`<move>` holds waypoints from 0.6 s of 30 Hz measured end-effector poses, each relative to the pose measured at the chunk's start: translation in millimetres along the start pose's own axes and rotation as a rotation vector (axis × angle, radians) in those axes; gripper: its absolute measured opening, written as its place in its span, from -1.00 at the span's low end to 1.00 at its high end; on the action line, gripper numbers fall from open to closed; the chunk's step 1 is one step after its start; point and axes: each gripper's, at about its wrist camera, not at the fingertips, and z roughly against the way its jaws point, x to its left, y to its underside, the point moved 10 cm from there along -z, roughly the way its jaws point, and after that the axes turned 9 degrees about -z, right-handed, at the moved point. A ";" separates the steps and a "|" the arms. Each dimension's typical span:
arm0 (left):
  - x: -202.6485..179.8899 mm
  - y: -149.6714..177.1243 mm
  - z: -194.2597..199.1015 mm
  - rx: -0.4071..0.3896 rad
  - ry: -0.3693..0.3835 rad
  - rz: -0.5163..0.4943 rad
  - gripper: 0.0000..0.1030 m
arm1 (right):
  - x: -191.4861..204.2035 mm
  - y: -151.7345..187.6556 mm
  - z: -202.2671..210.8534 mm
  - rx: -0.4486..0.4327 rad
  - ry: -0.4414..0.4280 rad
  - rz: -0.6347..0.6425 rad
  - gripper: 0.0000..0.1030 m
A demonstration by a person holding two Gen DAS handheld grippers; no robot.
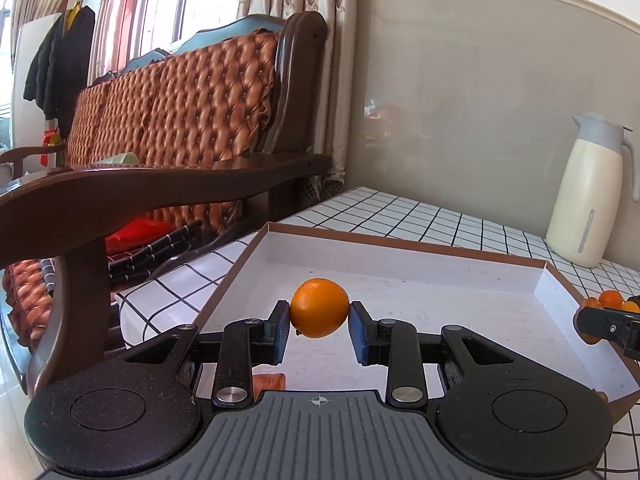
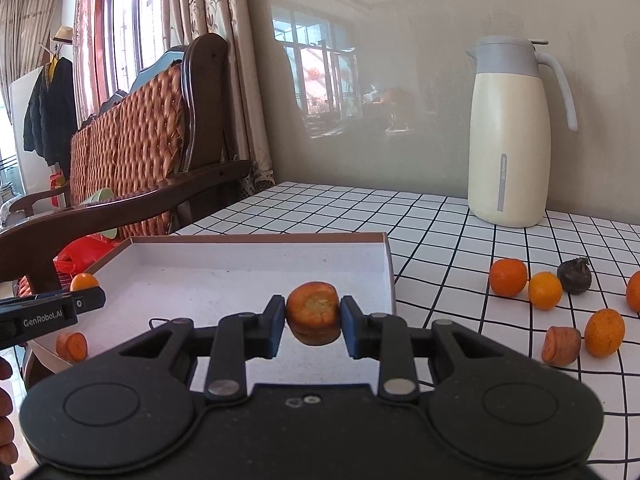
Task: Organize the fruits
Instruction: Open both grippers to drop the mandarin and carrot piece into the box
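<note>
My left gripper (image 1: 319, 320) is shut on a small orange (image 1: 319, 307) and holds it above the white tray (image 1: 400, 268). My right gripper (image 2: 313, 318) is shut on a carrot chunk (image 2: 313, 312), held over the tray's (image 2: 240, 256) near right part. In the right wrist view the left gripper's finger (image 2: 48, 312) shows at the left with its orange (image 2: 83, 281). A carrot piece (image 2: 72, 346) lies in the tray's near left corner and also shows in the left wrist view (image 1: 270, 381).
Several oranges (image 2: 508, 277), a carrot piece (image 2: 561, 345) and a dark fruit (image 2: 575, 276) lie on the checked tablecloth (image 2: 440, 240) right of the tray. A cream thermos jug (image 2: 508, 136) stands at the back by the wall. A wooden sofa (image 1: 180, 120) stands left of the table.
</note>
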 end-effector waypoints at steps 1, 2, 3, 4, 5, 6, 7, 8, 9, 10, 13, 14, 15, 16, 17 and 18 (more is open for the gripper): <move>-0.5 -0.1 -1.4 0.002 -0.001 -0.003 -0.37 | -0.6 -0.4 -1.7 0.002 0.004 -0.001 -0.58; -0.6 0.1 -2.6 0.004 -0.002 -0.003 -0.37 | -0.9 -0.6 -3.5 0.003 0.008 -0.002 -0.58; -0.4 0.4 -3.9 0.008 -0.003 -0.001 -0.37 | -1.8 -0.8 -4.8 0.005 0.009 -0.004 -0.58; -0.4 0.9 -5.4 0.012 -0.005 -0.001 -0.37 | -2.3 -0.9 -6.3 0.008 0.012 -0.006 -0.58; -0.2 1.4 -7.0 0.017 -0.007 -0.001 -0.37 | -2.5 -1.0 -7.0 0.009 0.015 -0.006 -0.58; -0.1 1.9 -8.7 0.021 -0.012 0.002 -0.37 | -2.8 -1.1 -7.7 0.010 0.016 -0.007 -0.58; 0.2 2.1 -10.2 0.026 -0.015 0.003 -0.37 | -2.0 -1.3 -8.3 0.010 0.014 -0.007 -0.58; 0.7 2.6 -11.4 0.031 -0.016 0.001 -0.37 | -1.3 -1.4 -8.9 0.009 0.016 -0.005 -0.58; 0.3 2.8 -13.1 0.037 -0.017 -0.002 -0.37 | -0.8 -1.5 -9.8 0.010 0.018 0.000 -0.57; -0.4 3.3 -14.8 0.044 -0.016 -0.005 -0.37 | -0.5 -1.3 -10.2 0.009 0.020 0.003 -0.53; 1.3 5.6 -19.9 0.075 -0.032 0.003 -0.35 | -3.6 -2.7 -9.5 -0.007 0.049 -0.002 0.19; 2.7 5.4 -20.0 0.080 -0.033 0.015 -0.03 | -4.2 -6.9 -4.3 -0.038 0.033 -0.021 0.43; 5.4 4.0 -18.4 0.074 -0.037 0.038 0.37 | -5.1 -12.7 2.0 -0.075 0.023 -0.037 0.72; 8.5 1.0 -13.9 0.050 -0.053 0.060 1.00 | -6.0 -19.0 8.9 -0.115 0.027 -0.043 0.81; 9.0 -4.1 -7.0 0.002 -0.047 0.075 1.00 | -6.3 -24.7 16.0 -0.153 0.020 -0.044 0.85; 8.9 -8.6 -1.2 -0.027 -0.058 0.073 1.00 | -6.4 -29.3 22.6 -0.185 0.007 -0.046 0.88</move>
